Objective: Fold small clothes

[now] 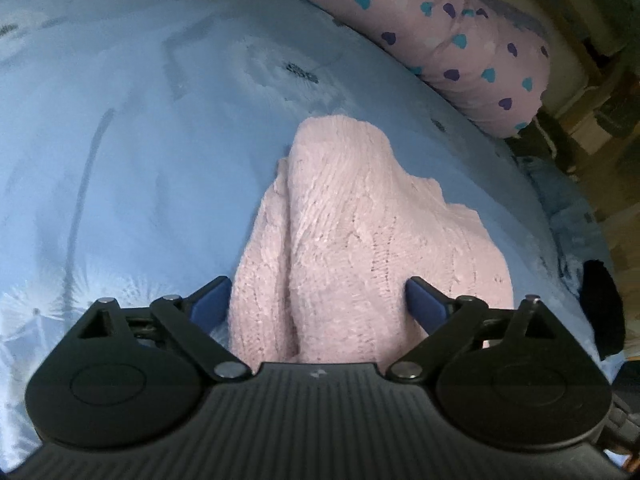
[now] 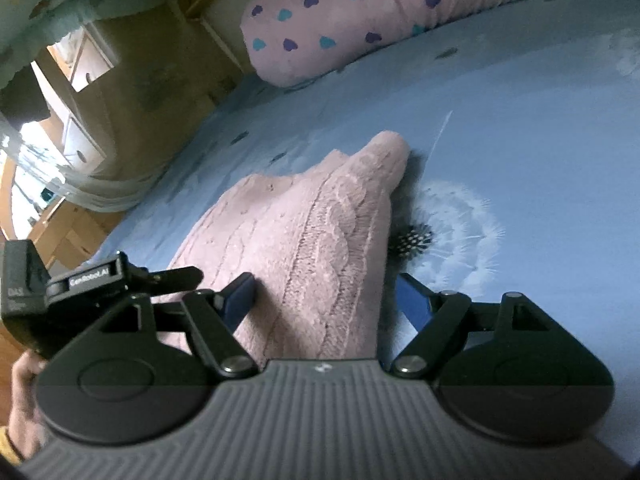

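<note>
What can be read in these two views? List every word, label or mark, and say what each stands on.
"Centobot.AI": white lettering on the black mount of the left gripper, seen in the right wrist view; slightly blurred.
Below it, a small white marking on the same black housing: too blurred to read.
Small pale logo on each gripper's ribbed body: not legible.

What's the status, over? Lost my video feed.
Left tongs open, straddling pink knit sweater. Right tongs open over same sweater, not gripping. Sweater bunched on blue bedsheet. Heart-print pillow well clear.
</note>
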A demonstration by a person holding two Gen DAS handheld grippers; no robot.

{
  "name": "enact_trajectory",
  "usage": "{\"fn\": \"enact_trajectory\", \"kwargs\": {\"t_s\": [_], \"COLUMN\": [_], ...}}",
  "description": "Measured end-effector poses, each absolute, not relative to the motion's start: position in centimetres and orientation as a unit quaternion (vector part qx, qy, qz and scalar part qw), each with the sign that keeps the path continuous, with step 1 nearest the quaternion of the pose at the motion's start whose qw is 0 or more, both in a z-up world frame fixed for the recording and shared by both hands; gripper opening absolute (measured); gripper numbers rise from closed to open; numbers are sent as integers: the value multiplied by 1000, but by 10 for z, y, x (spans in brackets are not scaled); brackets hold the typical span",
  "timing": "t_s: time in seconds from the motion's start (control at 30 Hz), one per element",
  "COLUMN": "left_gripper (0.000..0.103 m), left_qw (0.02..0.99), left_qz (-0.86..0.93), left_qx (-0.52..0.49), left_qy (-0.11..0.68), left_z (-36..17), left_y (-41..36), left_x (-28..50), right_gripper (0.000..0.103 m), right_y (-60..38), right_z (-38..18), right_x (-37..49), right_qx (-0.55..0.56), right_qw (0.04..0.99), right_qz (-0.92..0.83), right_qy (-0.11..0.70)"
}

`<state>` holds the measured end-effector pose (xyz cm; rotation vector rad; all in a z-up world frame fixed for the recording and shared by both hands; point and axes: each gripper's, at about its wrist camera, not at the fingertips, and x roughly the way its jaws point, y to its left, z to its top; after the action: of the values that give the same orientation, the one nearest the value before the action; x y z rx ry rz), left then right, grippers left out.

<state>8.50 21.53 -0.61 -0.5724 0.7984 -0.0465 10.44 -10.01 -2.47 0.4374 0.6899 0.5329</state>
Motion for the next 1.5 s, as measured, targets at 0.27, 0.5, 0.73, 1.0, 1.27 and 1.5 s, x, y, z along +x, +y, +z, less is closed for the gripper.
{"fn": "enact_trajectory", "kwargs": {"t_s": [0.27, 0.5, 0.73, 1.0, 1.27, 1.5], "left_gripper": [96, 94, 63, 57, 57, 57], "left_qw": [884, 881, 866, 863, 848, 847], "left_qz": [-50, -69, -106, -151, -204, -228], "left_qx": [-260, -266, -318, -317, -308, -271], "left_qy": [386, 385, 373, 363, 380, 395], "left_z": [-11, -18, -22, -1, 14, 18], "left_y": [209, 209, 215, 195, 133, 65], "left_x": [92, 98, 97, 89, 68, 33], "right_gripper": [80, 81, 55, 49, 49, 49], "right_y": [-93, -81, -81, -97, -143, -206], "right_z": [-48, -47, -42, -14, 18, 25], "right_x": [127, 137, 148, 140, 114, 69], "right_qx": [254, 244, 268, 299, 286, 290], "right_qw": [851, 849, 833, 826, 843, 853], "right_qz": [285, 299, 314, 333, 313, 287], "right_qy": [360, 360, 368, 343, 331, 325]}}
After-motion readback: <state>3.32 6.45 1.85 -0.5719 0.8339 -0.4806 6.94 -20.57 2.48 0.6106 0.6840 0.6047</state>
